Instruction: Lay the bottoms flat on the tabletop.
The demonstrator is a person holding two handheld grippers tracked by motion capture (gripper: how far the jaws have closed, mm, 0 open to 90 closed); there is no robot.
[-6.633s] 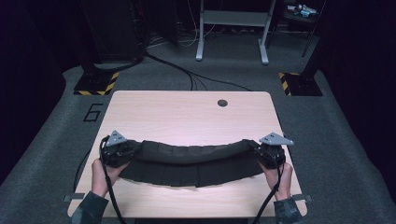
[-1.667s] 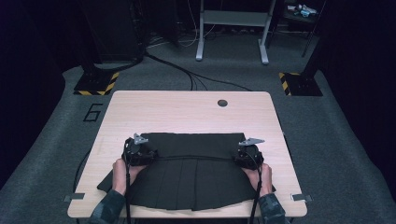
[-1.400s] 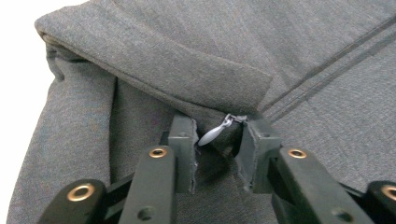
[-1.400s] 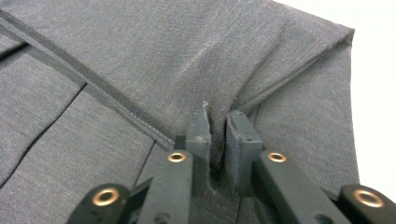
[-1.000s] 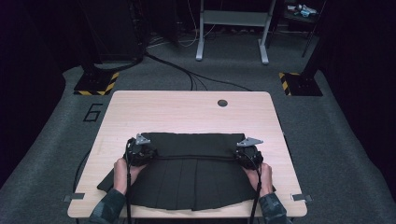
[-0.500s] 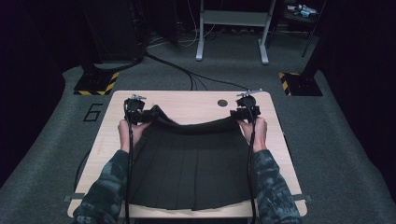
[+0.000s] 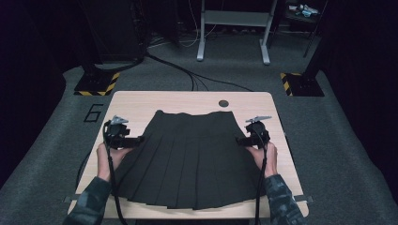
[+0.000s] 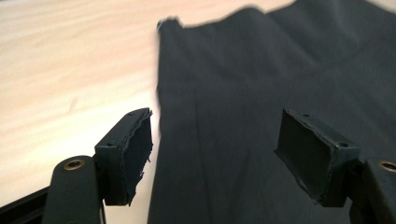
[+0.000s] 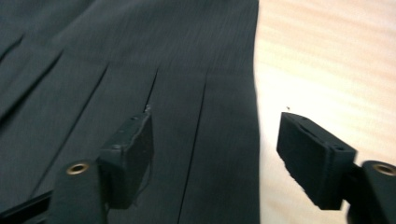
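Note:
A black pleated skirt lies flat on the wooden table, waistband at the far side and hem near the front edge. My left gripper hovers at the skirt's left edge and my right gripper at its right edge. Both sets of jaws have just been opening and now stand apart. In the left gripper view the gripper is above the skirt and its edge, without pressing it. In the right gripper view the gripper straddles the edge of the skirt over bare table.
A round cable hole sits in the table behind the waistband. On the grey carpet beyond are cables, two yellow-and-black striped bases and a white desk frame. A number six is marked left of the table.
Half a second ago both grippers held the waistband at the table's far corners. Now they have let go, drawn back toward the person and apart, and the skirt lies spread flat.

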